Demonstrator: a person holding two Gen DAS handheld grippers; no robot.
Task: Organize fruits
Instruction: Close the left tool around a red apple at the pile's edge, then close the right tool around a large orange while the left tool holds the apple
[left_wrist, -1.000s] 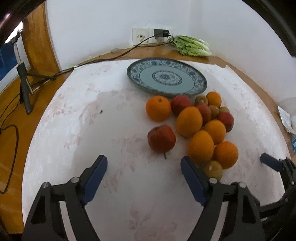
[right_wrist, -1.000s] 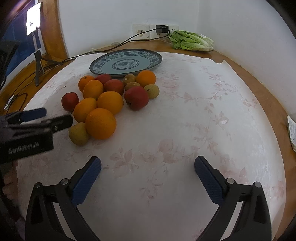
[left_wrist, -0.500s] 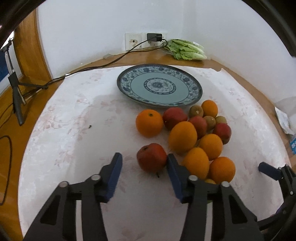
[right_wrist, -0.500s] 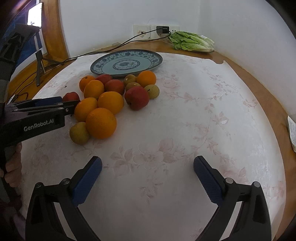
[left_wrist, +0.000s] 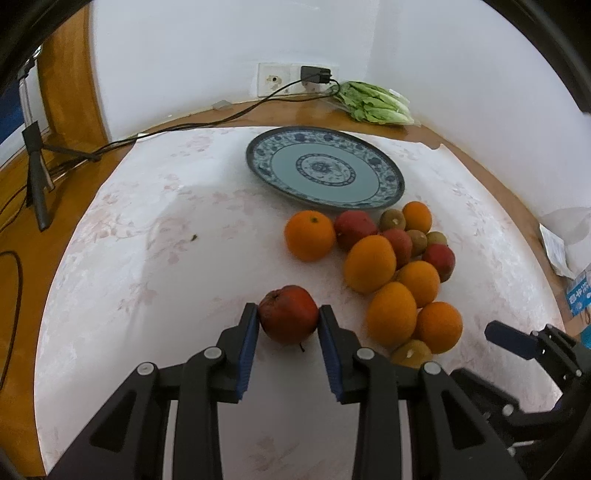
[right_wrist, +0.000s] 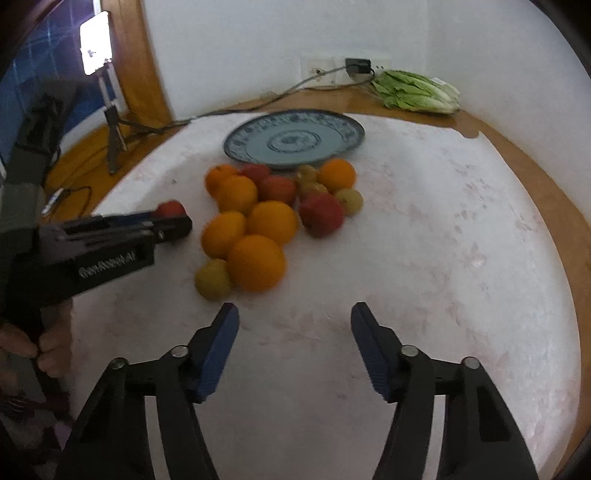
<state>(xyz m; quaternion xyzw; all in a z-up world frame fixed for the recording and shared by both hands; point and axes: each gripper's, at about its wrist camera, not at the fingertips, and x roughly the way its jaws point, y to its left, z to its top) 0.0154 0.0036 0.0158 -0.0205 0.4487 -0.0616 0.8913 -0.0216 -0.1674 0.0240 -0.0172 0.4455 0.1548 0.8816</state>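
Observation:
A red apple (left_wrist: 290, 325) lies on the white cloth, apart from the fruit pile. My left gripper (left_wrist: 288, 308) has its jaws closing around it, and both blue pads touch its sides. The same apple (right_wrist: 170, 209) shows past the left gripper (right_wrist: 173, 221) in the right wrist view. Oranges (left_wrist: 369, 264), more red apples and small brownish fruit lie heaped in front of a blue patterned plate (left_wrist: 384, 166). My right gripper (right_wrist: 294, 308) hovers just short of the nearest orange (right_wrist: 255, 263), its jaws closing with nothing between them.
A bunch of lettuce (left_wrist: 373, 101) lies by the back wall near a socket with a plugged charger (left_wrist: 314, 75). A small tripod (left_wrist: 37, 173) stands off the table's left side. Paper packets (left_wrist: 554, 251) sit at the right edge. A hand (right_wrist: 51, 350) holds the left gripper.
The left gripper moved forward to the lone red apple and its jaws narrowed onto it. The right gripper's jaws came closer together and it edged toward the fruit pile.

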